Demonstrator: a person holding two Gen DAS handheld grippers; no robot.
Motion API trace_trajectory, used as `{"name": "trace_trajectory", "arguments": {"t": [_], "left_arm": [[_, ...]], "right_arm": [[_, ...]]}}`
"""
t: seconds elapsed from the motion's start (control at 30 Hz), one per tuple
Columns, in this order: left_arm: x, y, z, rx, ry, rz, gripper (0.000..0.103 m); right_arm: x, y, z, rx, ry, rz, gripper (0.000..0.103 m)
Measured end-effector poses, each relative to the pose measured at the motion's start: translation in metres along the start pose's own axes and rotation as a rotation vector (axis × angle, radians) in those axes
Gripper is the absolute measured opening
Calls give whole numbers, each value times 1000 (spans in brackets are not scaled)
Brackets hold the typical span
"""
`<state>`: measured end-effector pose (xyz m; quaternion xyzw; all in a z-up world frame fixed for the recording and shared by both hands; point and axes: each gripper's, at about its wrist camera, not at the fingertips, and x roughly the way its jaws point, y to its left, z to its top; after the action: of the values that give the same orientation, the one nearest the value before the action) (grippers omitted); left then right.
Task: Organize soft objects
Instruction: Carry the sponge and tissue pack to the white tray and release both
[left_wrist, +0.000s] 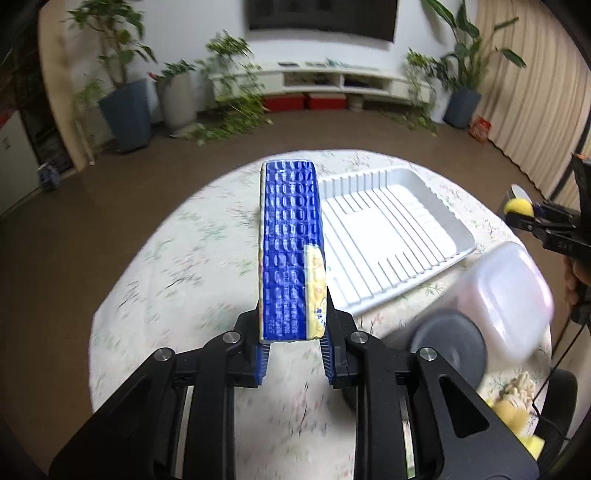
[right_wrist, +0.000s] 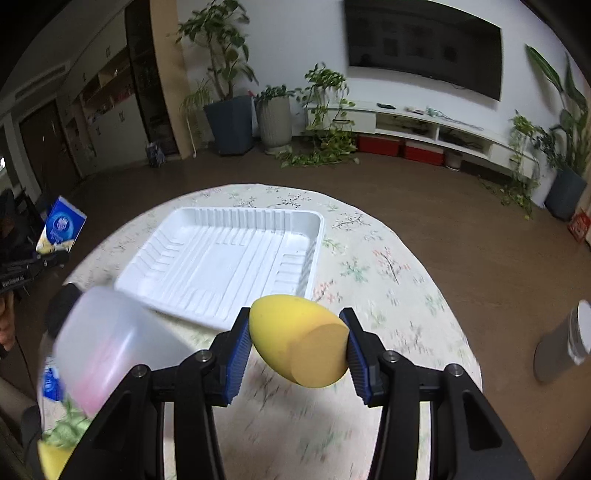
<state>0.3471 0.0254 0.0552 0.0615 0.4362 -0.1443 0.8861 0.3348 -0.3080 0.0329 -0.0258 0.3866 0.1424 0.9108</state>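
Tissue pack (left_wrist: 290, 251) clamped in left claw (left_wrist: 293, 332), yellow sponge egg (right_wrist: 299, 341) clamped in right claw (right_wrist: 295, 347); both carried above table (right_wrist: 388, 280), near white tray (right_wrist: 221, 258). Step: transport. Next: lower each into empty tray, then release.

A round desk (right_wrist: 388, 258) under a pale floral cloth stands on a brown floor (right_wrist: 461, 206). Against the far white wall hangs a dark flat television (right_wrist: 424, 48) above a long low white shelf unit (right_wrist: 424, 129) with two red boxes (right_wrist: 400, 147) beneath. Leafy potted plants (right_wrist: 225, 92) in blue-grey and pale ribbed pots stand to the left, with beige pleated curtains (left_wrist: 535, 92) on the right.
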Motion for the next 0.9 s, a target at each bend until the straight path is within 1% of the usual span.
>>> {"name": "trace_trajectory", "arguments": {"t": [0.13,0.23,0.3,0.43,0.57,0.73,0.9], "left_arm": [[38,-7,21,62,54,-12,21],[55,-12,28,94,73,-25,21],[68,-17,31,122,99,-47,21],[94,-19,33,169,154,-54,21],[109,-20,32,178,179,-73,21],[121,-30,30,226,196,-65,23],[127,-31,30,229,212,-59,23]], "right_arm": [[33,5,15,-51,36,29,50],[51,8,29,-83,46,47,50],[62,12,37,-108,56,60,50],[80,21,46,-162,83,80,51],[101,27,51,-192,123,93,51],[126,32,48,-206,169,87,51],[140,35,43,-220,188,76,52]]}}
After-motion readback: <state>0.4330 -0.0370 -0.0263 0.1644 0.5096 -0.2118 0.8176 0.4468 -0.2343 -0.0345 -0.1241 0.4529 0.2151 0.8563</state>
